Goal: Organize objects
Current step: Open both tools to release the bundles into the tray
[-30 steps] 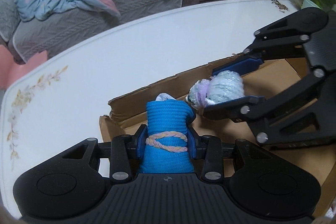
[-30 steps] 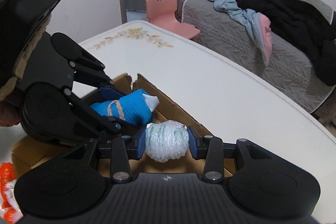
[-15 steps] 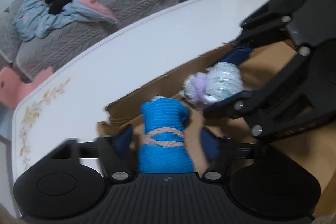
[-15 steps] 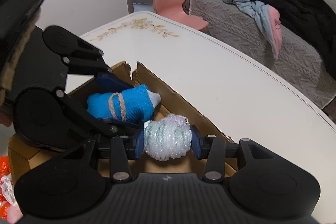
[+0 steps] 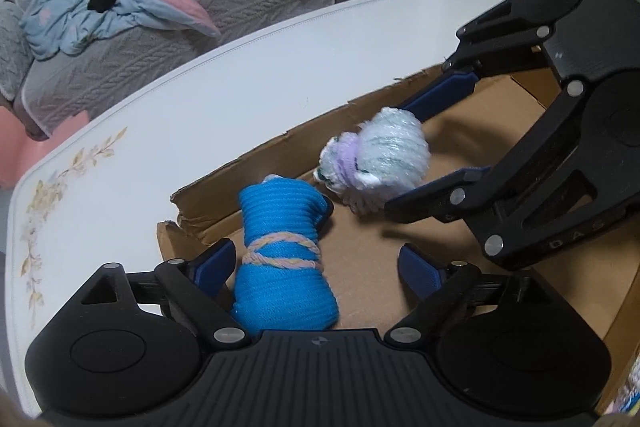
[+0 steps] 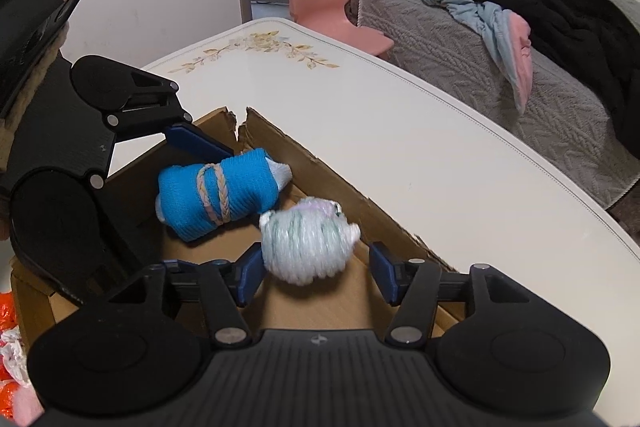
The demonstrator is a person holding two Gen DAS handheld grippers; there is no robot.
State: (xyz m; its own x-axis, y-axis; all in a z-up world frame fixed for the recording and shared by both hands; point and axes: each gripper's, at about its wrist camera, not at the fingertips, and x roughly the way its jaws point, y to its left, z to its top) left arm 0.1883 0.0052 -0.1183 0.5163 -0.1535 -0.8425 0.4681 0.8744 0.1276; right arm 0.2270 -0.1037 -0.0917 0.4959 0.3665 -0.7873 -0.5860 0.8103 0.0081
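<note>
Two bundles are being let go into the cardboard box (image 5: 440, 267), which sits on the white table (image 5: 200, 107). The left claw (image 5: 316, 269) is opening wide; the blue rolled sock (image 5: 280, 259), bound with a braided band, lies between its jaws, free of the right pad though close against the left one. The right claw (image 6: 316, 269) is also opening, and the pale fuzzy bundle (image 6: 306, 243) sits between its jaws, near the left pad and clear of the right. Both bundles lie side by side by the box's torn far corner. To finish the step well, each claw should probably open fully before lifting straight back, so neither pad drags fabric or the band. The two claws are near each other, so withdrawing one at a time seems safer.
</note>
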